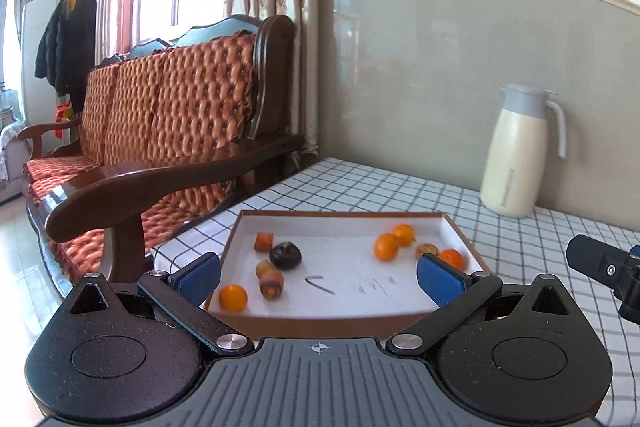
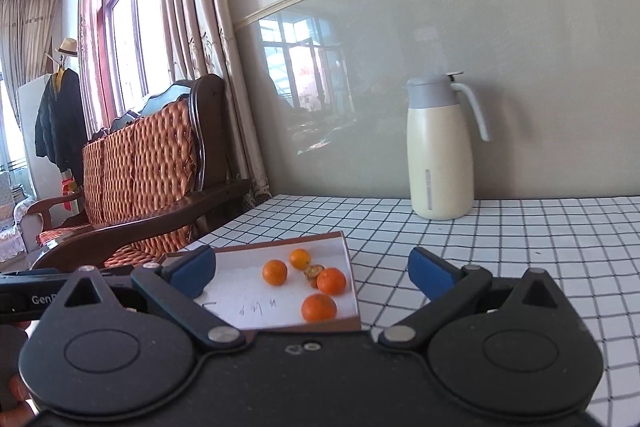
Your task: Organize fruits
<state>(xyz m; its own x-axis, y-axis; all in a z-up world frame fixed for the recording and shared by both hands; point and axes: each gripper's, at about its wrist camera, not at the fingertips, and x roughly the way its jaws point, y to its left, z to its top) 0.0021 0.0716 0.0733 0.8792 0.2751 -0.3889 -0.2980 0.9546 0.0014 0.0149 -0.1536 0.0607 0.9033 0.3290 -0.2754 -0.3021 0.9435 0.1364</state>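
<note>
On the checked cloth [image 1: 400,187] sits a shallow tray [image 1: 344,319] with every fruit in view inside it. Right end: four oranges [image 2: 319,307] bunched round a small brown fruit [image 2: 312,271]. Left end: one lone orange [image 1: 233,297], a dark round fruit [image 1: 285,255] and three small reddish-brown pieces [image 1: 272,283].

Left gripper [image 1: 318,273] has jaws wide apart, holding nothing, aimed down the tray's middle. Right gripper [image 2: 312,273] is likewise spread and empty, near the right cluster.

Grouping looks partly sorted; could be mid-sort or a final layout, can't settle which.

If a pick follows:
- come down over a single fruit
- keep pads off its neighbours, right cluster is tight
- close gently, since round fruit will likely roll

Jug [image 2: 440,151] at the wall is well clear.
</note>
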